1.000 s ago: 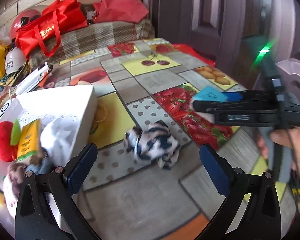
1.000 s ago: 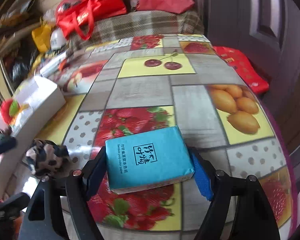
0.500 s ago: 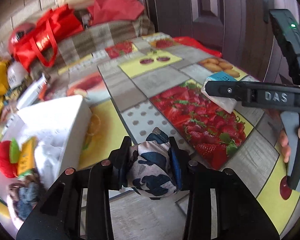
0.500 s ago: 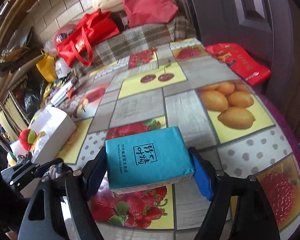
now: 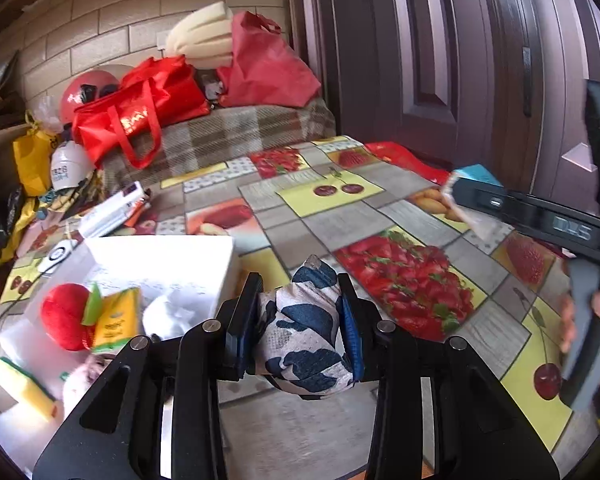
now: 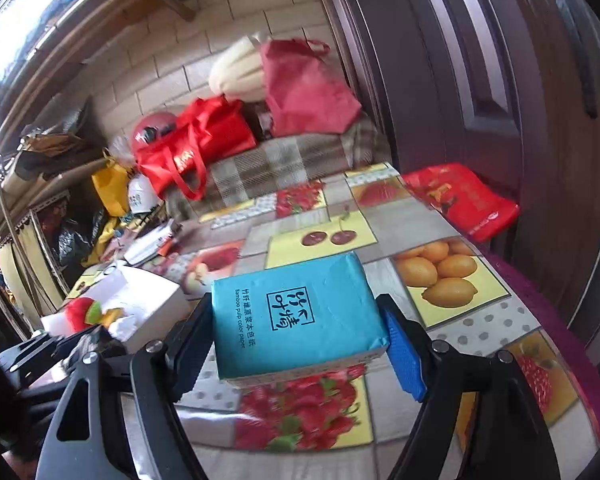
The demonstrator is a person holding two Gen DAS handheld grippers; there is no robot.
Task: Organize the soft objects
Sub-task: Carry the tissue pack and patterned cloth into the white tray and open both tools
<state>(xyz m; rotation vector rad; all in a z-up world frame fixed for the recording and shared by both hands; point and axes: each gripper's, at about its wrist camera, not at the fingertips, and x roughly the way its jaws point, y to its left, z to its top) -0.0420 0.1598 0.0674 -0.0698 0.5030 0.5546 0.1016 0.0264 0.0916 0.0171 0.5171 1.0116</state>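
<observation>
Left wrist view: my left gripper point(image 5: 300, 322) has its jaws clamped on the blue-and-white patterned cloth bundle point(image 5: 305, 340), which bulges above and below the pads. They have just closed on it, and it looks held clear of the bench point(image 5: 412, 216), judging by the shadowless gap below. The white box point(image 5: 160, 264) sits just left of the jaws, already holding a red plush fruit point(image 5: 62, 320), a yellow packet point(image 5: 114, 320) and white cloth point(image 5: 172, 314); I read it as the collecting bin, hence the carry that way. Right wrist view: my right gripper point(image 6: 300, 336) is clamped across the width of the teal tissue pack point(image 6: 296, 316), label up, apparently lifted above the bench. Both loads seem ready for the box.
</observation>
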